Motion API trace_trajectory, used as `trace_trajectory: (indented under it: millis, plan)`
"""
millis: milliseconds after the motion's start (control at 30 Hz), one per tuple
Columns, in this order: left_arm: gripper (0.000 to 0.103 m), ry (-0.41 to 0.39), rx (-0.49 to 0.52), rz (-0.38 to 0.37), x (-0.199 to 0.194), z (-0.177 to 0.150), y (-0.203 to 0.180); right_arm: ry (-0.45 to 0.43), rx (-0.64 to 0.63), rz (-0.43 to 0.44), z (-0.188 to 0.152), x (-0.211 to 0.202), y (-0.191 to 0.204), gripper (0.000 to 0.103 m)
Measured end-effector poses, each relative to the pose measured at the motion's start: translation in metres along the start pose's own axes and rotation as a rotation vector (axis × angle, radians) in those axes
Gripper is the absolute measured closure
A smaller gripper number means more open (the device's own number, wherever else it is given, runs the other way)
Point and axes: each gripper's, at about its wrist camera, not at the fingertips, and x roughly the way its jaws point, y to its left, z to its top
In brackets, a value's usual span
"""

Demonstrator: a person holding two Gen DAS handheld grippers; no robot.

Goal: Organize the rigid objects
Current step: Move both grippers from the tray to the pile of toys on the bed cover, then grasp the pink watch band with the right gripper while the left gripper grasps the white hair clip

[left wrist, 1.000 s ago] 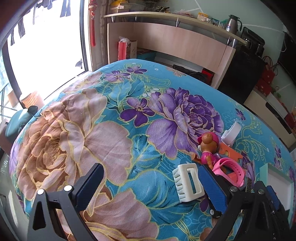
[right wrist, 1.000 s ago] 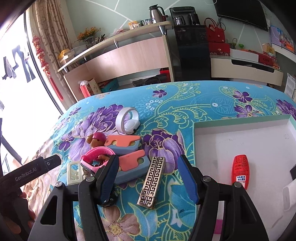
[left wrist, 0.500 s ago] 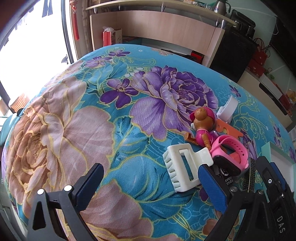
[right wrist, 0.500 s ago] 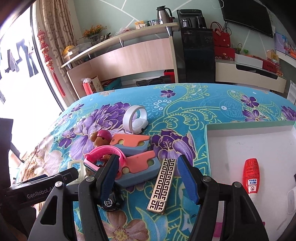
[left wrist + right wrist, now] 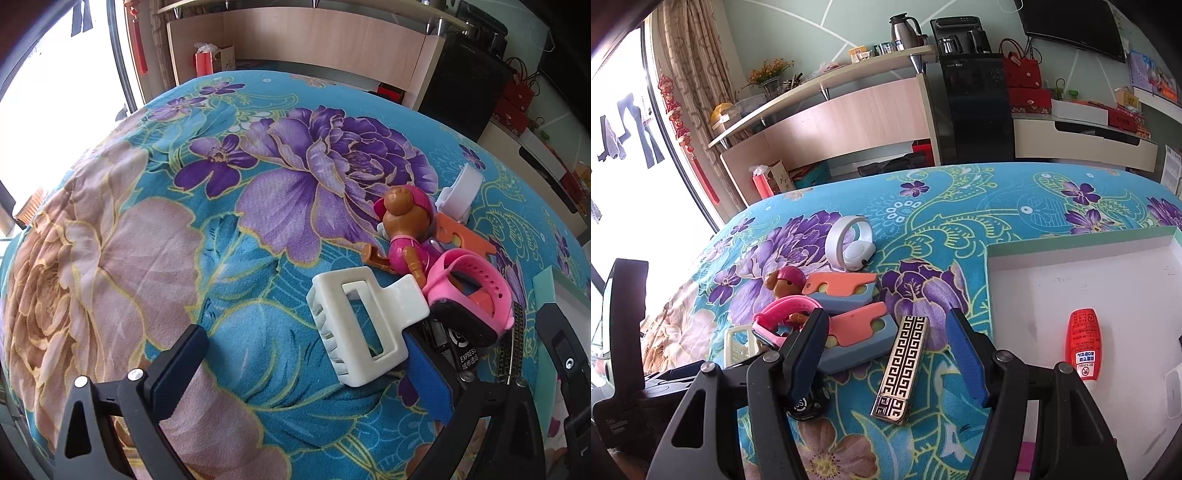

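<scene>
Since the earlier frame, left tongs (image 5: 306, 365) come lower toward the white hair clip (image 5: 364, 325), spread apart and gripping nothing. Right tongs (image 5: 886, 354) are spread around the gold patterned bar (image 5: 901, 367).

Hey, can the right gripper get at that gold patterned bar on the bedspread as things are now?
Probably yes. The right gripper is open, and the gold patterned bar lies flat between its fingers with nothing on top; the blue-and-orange block sits close beside it, so the left finger has little room.
</scene>
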Motion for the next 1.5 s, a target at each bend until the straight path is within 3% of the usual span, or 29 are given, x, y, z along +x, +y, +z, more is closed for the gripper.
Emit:
trace_trajectory:
  millis: [233,533,800,1500]
  plan:
    - [0.002,-0.033,-0.03,-0.032,-0.002,0.005,0.006,0.007,-0.047,0.032,-0.002,0.0,0.014,0.036]
    - [0.024,-0.051,-0.002,-0.105,-0.005,0.008,0.002,0.017,-0.057,0.03,-0.003,-0.001,0.018,0.036]
    - [0.051,-0.053,-0.044,-0.149,-0.008,0.01,0.019,0.061,-0.086,0.037,-0.004,0.011,0.028,0.036]
    - [0.051,-0.061,-0.104,-0.125,-0.014,0.009,0.046,0.101,-0.299,0.031,-0.007,0.037,0.079,0.036]
